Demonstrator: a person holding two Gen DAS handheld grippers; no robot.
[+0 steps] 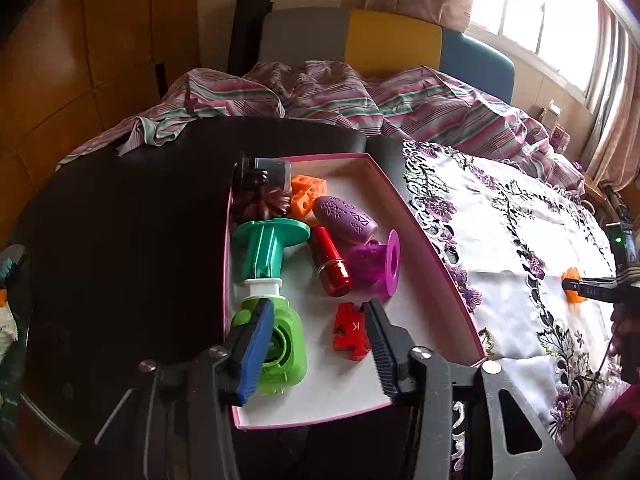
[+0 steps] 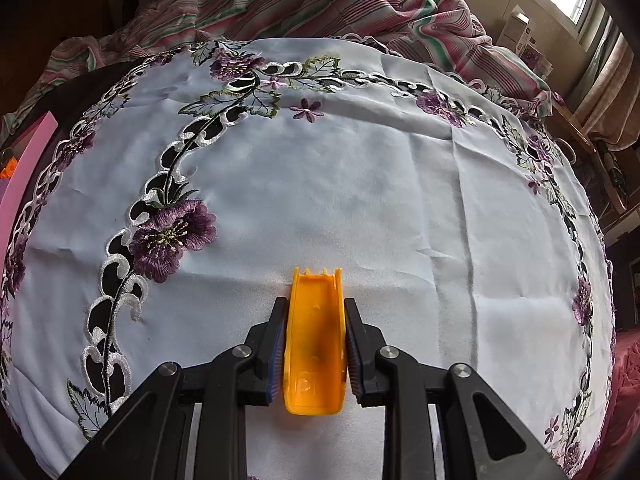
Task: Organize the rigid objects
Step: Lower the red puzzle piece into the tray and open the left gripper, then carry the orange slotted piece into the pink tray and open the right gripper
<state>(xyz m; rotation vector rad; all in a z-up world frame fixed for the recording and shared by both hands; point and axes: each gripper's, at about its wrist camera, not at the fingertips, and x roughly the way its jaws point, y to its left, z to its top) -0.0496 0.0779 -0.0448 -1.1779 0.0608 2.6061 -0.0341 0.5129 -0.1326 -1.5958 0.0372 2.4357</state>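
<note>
An orange plastic channel piece [image 2: 314,340] sits clamped between the fingers of the right gripper [image 2: 314,312], its far end poking out past the fingertips above a white embroidered tablecloth [image 2: 360,184]. The left gripper [image 1: 320,316] hangs with its jaws spread wide and nothing between them, over a pink-rimmed box [image 1: 432,248]. Just ahead of its fingertips lie a red puzzle piece [image 1: 350,330], a red lipstick [image 1: 332,266], a green bottle-shaped toy [image 1: 280,344] and a purple cup [image 1: 376,266].
</note>
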